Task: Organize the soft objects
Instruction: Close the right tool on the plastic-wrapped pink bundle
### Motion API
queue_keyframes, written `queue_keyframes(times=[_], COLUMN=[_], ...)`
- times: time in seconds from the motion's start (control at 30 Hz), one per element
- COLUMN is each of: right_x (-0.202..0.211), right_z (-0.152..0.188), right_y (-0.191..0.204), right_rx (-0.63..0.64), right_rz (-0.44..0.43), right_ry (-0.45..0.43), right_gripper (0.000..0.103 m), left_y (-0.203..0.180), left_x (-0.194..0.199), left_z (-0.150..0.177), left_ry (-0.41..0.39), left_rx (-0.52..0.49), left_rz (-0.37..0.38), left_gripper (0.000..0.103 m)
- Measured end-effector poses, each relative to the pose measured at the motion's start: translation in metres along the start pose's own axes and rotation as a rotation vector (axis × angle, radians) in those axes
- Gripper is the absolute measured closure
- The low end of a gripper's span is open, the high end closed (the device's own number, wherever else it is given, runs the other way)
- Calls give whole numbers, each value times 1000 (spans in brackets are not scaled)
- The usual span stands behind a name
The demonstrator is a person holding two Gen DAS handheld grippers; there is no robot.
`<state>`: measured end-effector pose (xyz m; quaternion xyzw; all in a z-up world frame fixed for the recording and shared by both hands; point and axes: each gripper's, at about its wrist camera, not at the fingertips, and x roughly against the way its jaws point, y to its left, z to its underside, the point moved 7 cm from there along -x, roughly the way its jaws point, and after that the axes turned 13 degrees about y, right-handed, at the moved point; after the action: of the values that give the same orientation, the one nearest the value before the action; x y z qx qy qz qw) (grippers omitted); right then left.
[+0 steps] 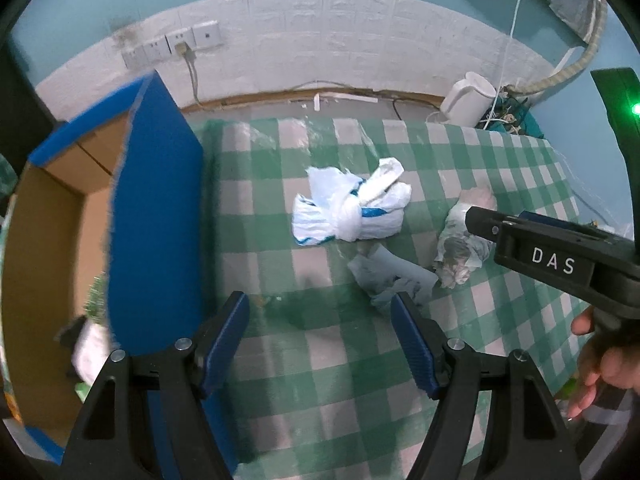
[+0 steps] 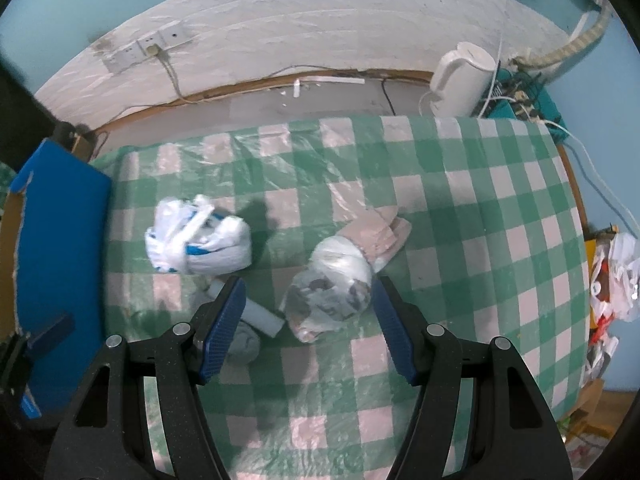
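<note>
A knotted white and blue plastic bag (image 1: 352, 210) lies mid-table; it also shows in the right wrist view (image 2: 200, 240). A crumpled pale blue cloth (image 1: 390, 278) lies in front of it, and shows beside my right gripper's left finger (image 2: 256, 320). A clear bag bundle with grey and pink contents (image 1: 460, 248) lies to the right; it also shows in the right wrist view (image 2: 340, 286). My left gripper (image 1: 320, 308) is open and empty above the cloth's left side. My right gripper (image 2: 308, 292) is open, its fingers on either side of the clear bundle, just above it.
A blue cardboard box (image 1: 156, 216) with an open brown interior stands at the table's left edge. The green checked tablecloth (image 1: 304, 380) covers the table. A white kettle (image 2: 460, 80) and tangled cables stand at the back right. Clutter lies beyond the right edge (image 2: 612, 280).
</note>
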<state>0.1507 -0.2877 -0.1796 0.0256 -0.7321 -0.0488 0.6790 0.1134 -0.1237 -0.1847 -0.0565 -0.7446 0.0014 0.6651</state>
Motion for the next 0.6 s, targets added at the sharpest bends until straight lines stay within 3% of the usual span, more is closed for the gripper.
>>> queue_keyframes(times=[0.27,0.6], right_x=[-30,-59], right_z=[-4,-3], right_y=[-18,-27], right_rx=[-80,-133], right_rz=[-38,-76], right_ry=[40,87], right_gripper=[38,38], left_y=[-7,-12], left_x=[-31,-39], left_z=[-4,-12], left_ry=[46,46], left_rx=[43,43], left_rz=[28,24], left_gripper=[29,29])
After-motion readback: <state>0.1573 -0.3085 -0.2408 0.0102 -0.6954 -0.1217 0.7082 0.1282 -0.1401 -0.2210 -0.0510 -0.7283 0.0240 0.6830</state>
